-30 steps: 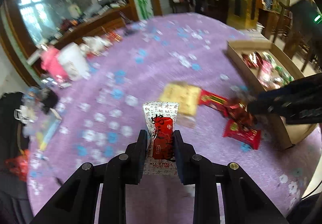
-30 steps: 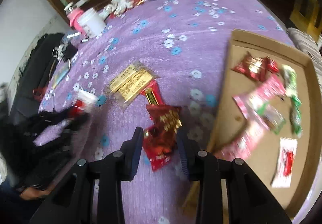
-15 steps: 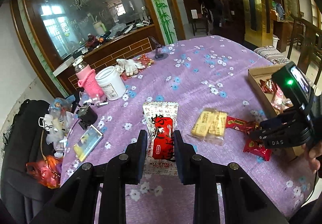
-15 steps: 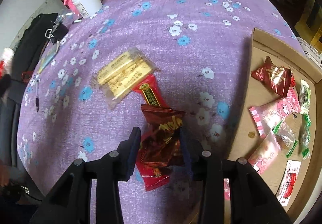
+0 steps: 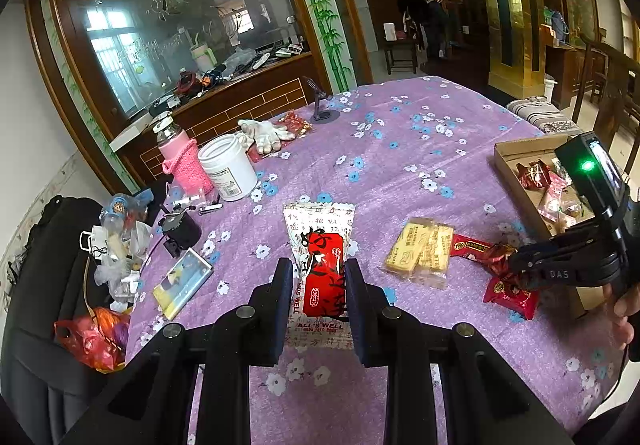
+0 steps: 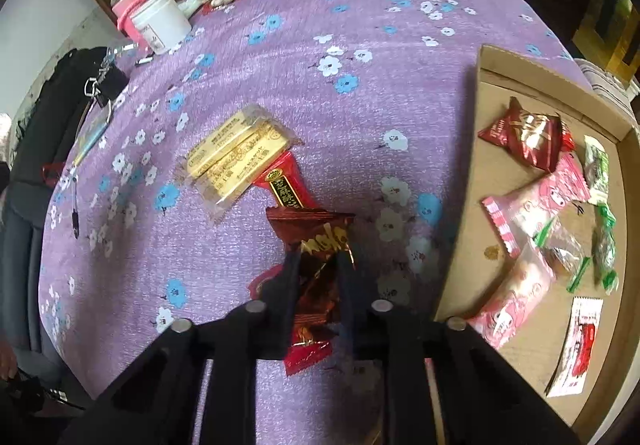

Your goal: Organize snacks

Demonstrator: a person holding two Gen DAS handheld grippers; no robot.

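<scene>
The left gripper (image 5: 318,281) pinches a white-and-red snack packet (image 5: 320,265) clear of the table. The right gripper (image 6: 318,265), jaws just closed, clamps a dark red foil packet (image 6: 316,241) beside the cardboard box (image 6: 476,173).

A wood-framed glass partition (image 5: 168,29) with painted bamboo stands behind the table (image 5: 400,149), which wears purple flowered cloth; a dark doorway (image 5: 378,1) opens beyond.

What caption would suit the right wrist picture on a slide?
Right gripper, its jaws just closed, pinches a dark red snack packet on the purple cloth beside the cardboard tray of snacks.
</scene>
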